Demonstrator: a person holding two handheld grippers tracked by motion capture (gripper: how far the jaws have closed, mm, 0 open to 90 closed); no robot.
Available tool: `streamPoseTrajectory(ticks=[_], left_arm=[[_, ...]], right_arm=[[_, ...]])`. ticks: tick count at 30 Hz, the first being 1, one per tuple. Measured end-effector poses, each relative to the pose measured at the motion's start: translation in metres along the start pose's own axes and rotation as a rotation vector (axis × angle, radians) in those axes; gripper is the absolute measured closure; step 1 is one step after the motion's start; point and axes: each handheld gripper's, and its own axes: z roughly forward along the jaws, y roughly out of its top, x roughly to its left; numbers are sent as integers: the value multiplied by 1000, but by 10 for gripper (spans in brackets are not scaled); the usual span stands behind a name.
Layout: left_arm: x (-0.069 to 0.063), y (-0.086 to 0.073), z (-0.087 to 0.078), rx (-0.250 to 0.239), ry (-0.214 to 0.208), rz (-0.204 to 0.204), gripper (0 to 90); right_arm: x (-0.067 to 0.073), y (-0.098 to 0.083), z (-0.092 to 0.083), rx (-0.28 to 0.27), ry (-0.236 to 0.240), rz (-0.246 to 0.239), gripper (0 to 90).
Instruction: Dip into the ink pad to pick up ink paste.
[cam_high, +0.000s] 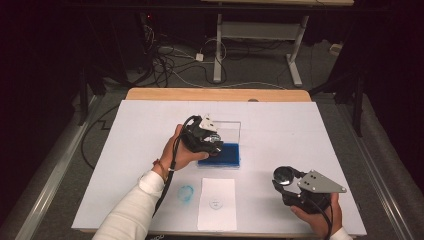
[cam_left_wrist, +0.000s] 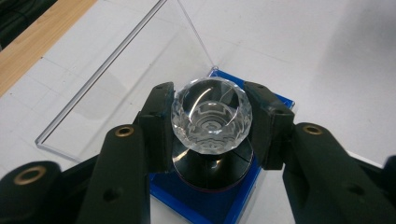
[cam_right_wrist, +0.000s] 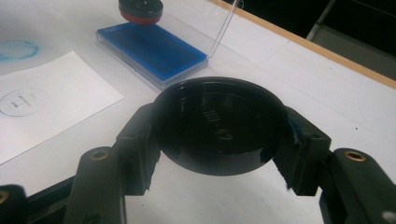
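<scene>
From above, the left gripper (cam_high: 212, 142) hovers over a blue ink pad (cam_high: 225, 155) in an open clear case (cam_high: 231, 131) at the table's (cam_high: 300, 130) centre, while the right gripper (cam_high: 284, 179) sits nearer the person, right of a white paper (cam_high: 217, 204) and a blue smudge (cam_high: 185, 193). The left gripper view adds that its 2 jaws pinch a faceted crystal-knobbed stamp (cam_left_wrist: 212, 116), upright, knob up and round black base down over the pad. The right gripper view shows its 2 jaws clamped on a round black cap (cam_right_wrist: 219, 123), hollow side up, plus a faint circular print (cam_right_wrist: 23, 101) on the paper.
</scene>
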Motion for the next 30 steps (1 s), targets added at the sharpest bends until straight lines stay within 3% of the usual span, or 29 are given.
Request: streamPoseTrajectory(ticks=[9, 17, 22, 26, 30], left_arm=[[9, -5, 15, 9, -13, -41, 544], [8, -6, 26, 25, -16, -45, 544], [9, -10, 26, 31, -25, -62, 544], [6, -14, 26, 46, -20, -46, 544], [9, -18, 25, 25, -30, -62, 544]], right_arm=[[-1, 0, 2, 0, 0, 4, 390], [1, 0, 1, -3, -2, -22, 390], [2, 1, -1, -10, -2, -20, 390], [2, 0, -1, -7, -2, -19, 389], [2, 0, -1, -4, -4, -15, 389]])
